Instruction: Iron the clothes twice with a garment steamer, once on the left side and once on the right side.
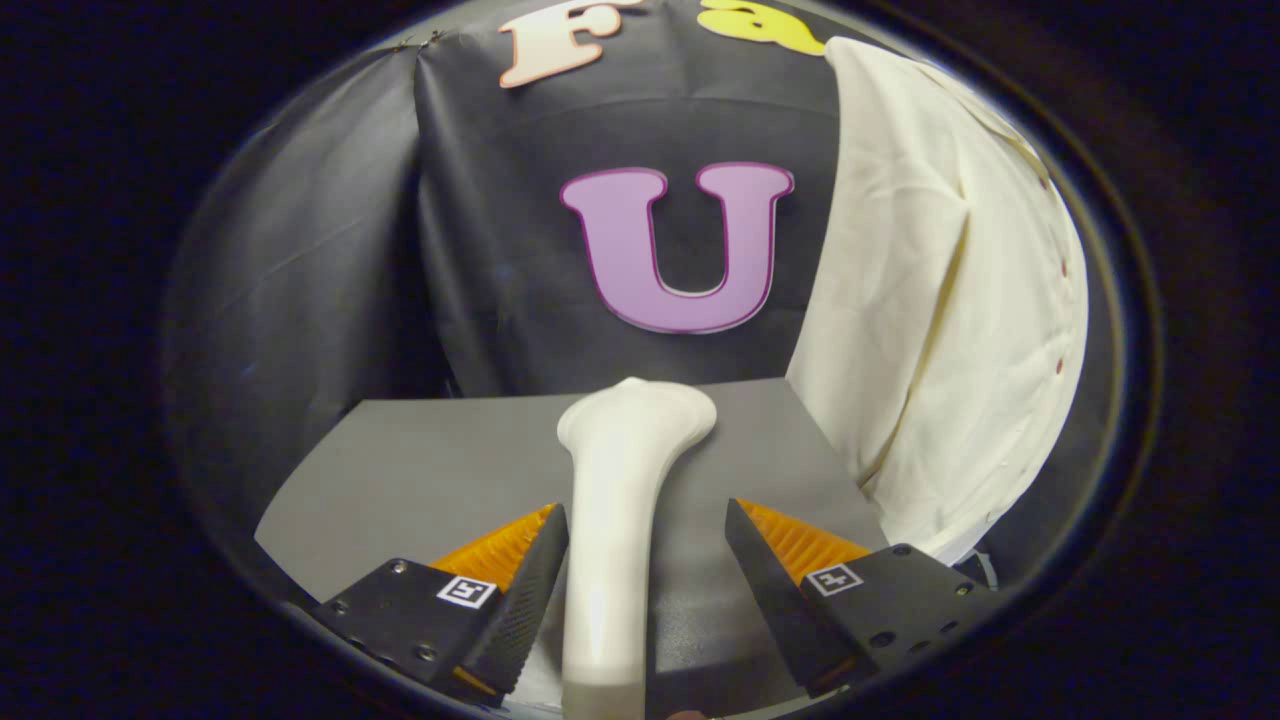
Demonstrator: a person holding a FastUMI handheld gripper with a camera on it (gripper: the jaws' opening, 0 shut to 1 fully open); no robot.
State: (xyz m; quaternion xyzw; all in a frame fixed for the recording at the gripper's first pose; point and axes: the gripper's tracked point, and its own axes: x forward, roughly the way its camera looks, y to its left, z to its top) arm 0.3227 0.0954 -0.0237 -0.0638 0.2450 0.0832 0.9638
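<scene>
The tool [647, 540] is held wide around the white steamer [620, 500] on the bench [400, 470], so it should be squeezed evenly before being lifted to the cream shirt [930, 330].

Readable text: none you can log. Coded square tags [467, 590], one per finger, lower frame; gripper [645, 507] spread about steamer [625, 450].

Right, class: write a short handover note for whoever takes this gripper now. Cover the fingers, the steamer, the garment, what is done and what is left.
Gripper: fingers open, set either side of the steamer's handle; the left one is at the handle, the right one stands clear.
Steamer: white, on the grey table, head pointing away from the fingers.
Garment: cream, hanging beyond the fingers to the right.
Done: steamer not yet gripped.
Left: close, lift, steam left side, then right.
</scene>
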